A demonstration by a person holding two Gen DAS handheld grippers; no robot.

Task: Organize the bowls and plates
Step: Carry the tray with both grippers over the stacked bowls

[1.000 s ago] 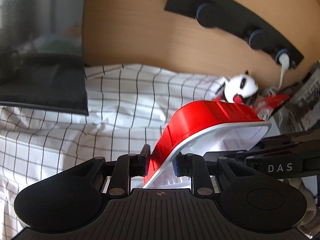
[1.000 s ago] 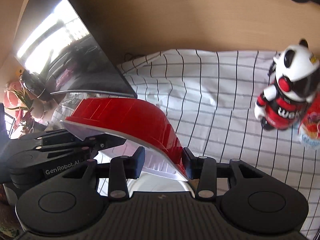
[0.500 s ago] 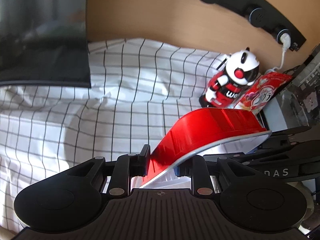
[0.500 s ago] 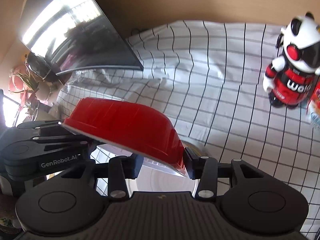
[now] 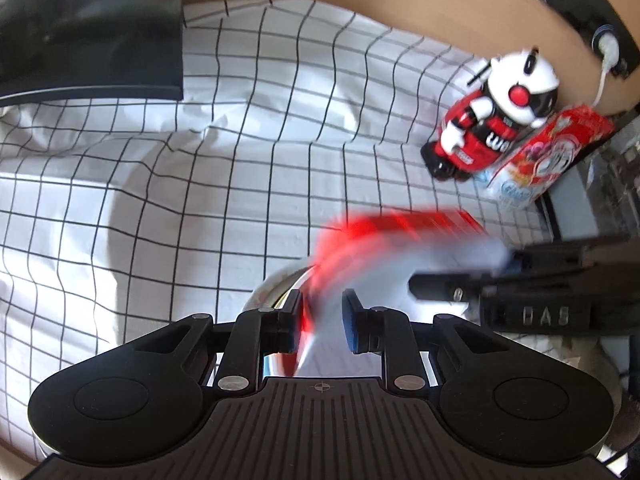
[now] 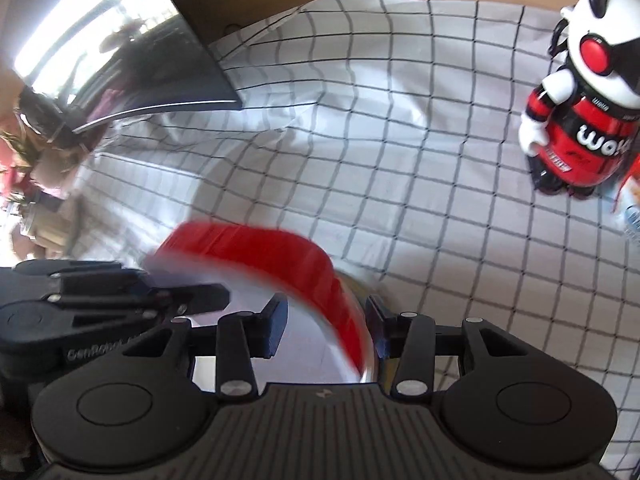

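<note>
Checked white cloth (image 5: 168, 208) covers the table, with a wooden wall behind, a dark screen (image 5: 88, 28) on the far left and a panda toy (image 6: 584, 92) on the far right beside a snack packet (image 5: 548, 160). I see the red bowl (image 6: 280, 256) between my two claws, blurred, its rim running across from one to the other. It sits just over a metal dish (image 5: 280, 284) whose shiny edge shows beneath it. My left claw (image 5: 320, 328) has its pads spread either side of the bowl's near rim with a gap showing, so I judge it released. My right claw (image 6: 326, 330) straddles the opposite rim, jaws likewise apart and not pinching. The bowl lies straight ahead of both claws, equally near each, tilted with its red wall toward the cloth. Judging by this, the coming move turns on the bowl settling centred into the dish below
</note>
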